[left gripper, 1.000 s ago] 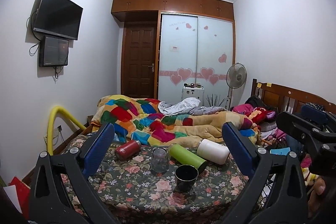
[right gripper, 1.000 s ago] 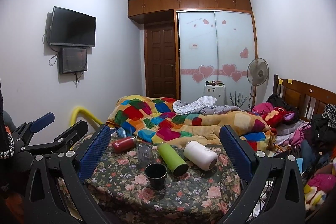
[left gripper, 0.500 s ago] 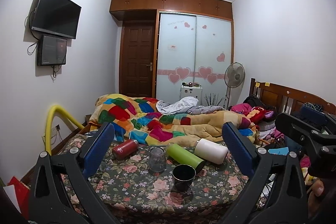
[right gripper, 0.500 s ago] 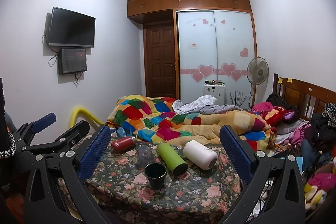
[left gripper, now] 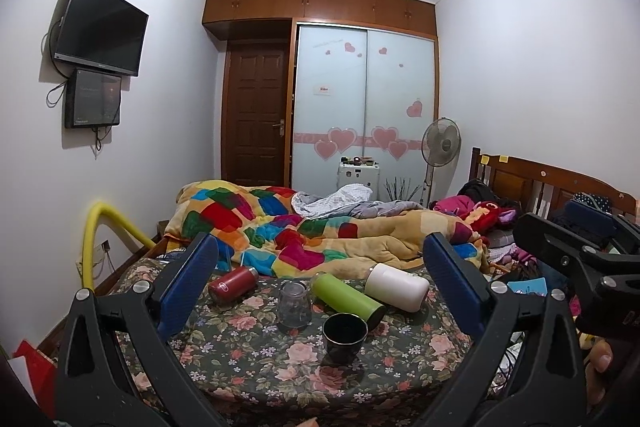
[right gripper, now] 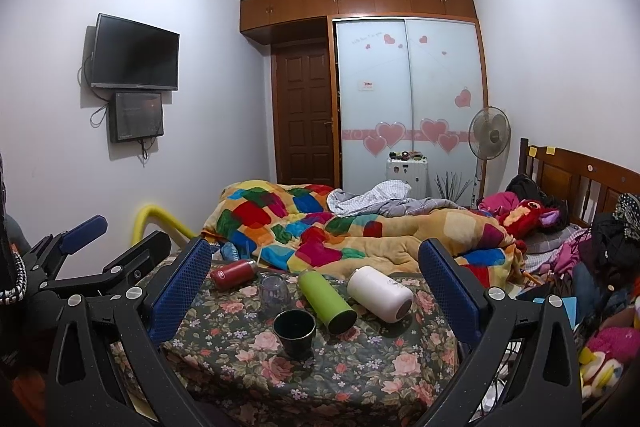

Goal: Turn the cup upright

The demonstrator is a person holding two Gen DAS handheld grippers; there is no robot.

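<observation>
Left gripper (left gripper: 318, 281), right gripper (right gripper: 314, 283): jaws wide apart, holding nothing. Clear glass cup (left gripper: 295, 304) inverted on desk (left gripper: 256, 355); dark cup (left gripper: 345, 332) upright.

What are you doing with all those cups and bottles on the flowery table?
A person holds two grabbers, the left gripper and right gripper, both with jaws wide open and holding nothing. They hover in front of the floral-cloth table. On it, a red bottle, green bottle and white bottle lie on their sides. The clear glass cup appears upside down, waiting to be flipped. The dark cup already stands upright.
</observation>
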